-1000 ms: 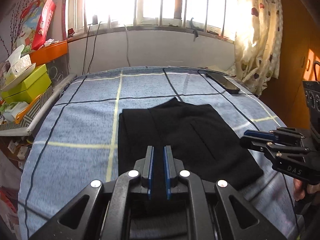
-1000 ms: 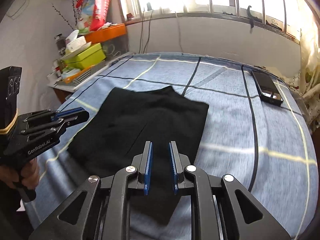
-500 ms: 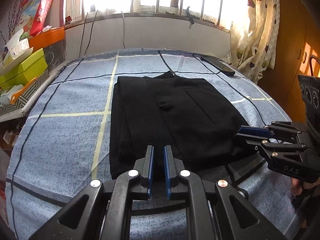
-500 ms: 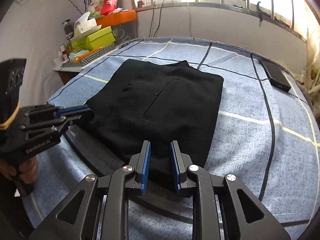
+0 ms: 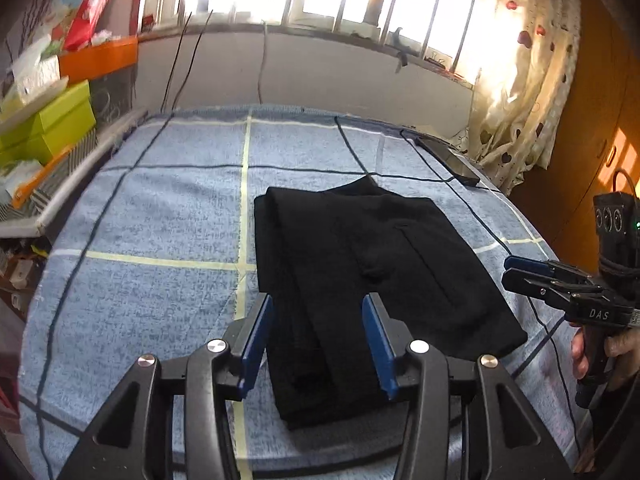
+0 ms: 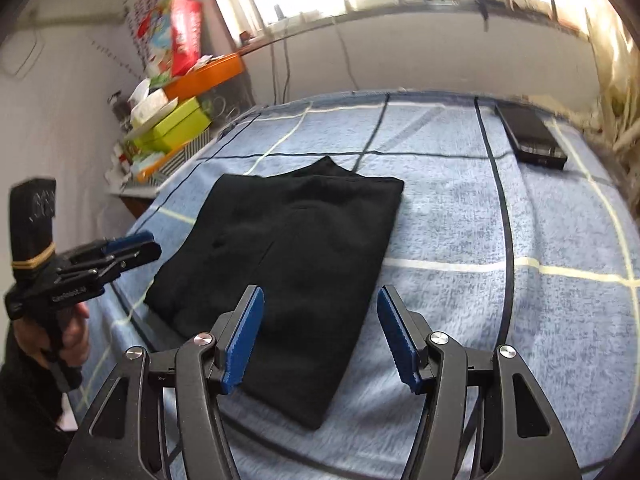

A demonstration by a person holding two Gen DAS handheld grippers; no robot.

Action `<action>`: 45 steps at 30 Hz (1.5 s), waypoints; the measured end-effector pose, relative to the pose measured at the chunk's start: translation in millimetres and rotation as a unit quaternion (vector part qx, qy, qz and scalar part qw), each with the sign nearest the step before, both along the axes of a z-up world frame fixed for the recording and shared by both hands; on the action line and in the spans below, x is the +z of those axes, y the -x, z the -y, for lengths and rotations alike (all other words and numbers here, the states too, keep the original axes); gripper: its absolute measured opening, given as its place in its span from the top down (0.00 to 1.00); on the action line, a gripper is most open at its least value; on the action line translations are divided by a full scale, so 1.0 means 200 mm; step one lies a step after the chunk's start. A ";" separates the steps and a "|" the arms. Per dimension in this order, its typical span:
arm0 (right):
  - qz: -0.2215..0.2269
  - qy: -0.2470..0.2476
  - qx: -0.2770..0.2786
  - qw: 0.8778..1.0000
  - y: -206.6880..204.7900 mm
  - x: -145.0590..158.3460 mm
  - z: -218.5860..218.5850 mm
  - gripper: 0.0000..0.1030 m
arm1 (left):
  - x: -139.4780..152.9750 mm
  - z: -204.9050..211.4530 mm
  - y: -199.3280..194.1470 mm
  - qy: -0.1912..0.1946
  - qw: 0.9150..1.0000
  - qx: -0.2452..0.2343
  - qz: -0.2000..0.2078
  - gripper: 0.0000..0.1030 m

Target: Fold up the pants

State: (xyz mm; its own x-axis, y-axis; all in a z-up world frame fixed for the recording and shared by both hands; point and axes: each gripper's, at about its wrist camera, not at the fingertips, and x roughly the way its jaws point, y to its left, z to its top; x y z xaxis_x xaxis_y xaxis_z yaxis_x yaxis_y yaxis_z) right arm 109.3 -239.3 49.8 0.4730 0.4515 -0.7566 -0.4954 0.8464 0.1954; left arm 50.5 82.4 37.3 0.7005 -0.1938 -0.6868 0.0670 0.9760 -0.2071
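The left tool hides the pants' near edge; window glare washes out everything outside.

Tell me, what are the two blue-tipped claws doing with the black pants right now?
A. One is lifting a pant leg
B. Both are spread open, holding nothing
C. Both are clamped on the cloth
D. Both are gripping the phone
B. The left gripper and the right gripper each show blue pads set wide apart, with the folded black pants lying flat on the blue blanket.
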 end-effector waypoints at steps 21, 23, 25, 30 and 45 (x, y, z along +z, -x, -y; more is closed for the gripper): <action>-0.100 -0.082 0.000 0.992 -0.25 -0.17 -0.04 0.41 | -0.18 -0.10 -0.24 0.115 0.992 0.016 -0.049 0.42; -0.111 -0.096 0.007 0.989 -0.21 -0.18 -0.02 0.41 | -0.18 -0.10 -0.20 0.118 0.992 0.009 -0.047 0.42; -0.110 -0.094 0.009 0.989 -0.21 -0.18 -0.02 0.41 | -0.18 -0.10 -0.19 0.125 0.991 0.008 -0.049 0.42; -0.116 -0.085 -0.005 0.990 -0.28 -0.19 -0.07 0.61 | -0.18 -0.10 -0.28 0.129 0.989 0.018 -0.065 0.42; -0.067 -0.094 0.011 0.993 -0.19 0.04 -0.14 0.86 | 0.04 -0.01 -0.20 0.074 0.997 -0.001 -0.016 0.79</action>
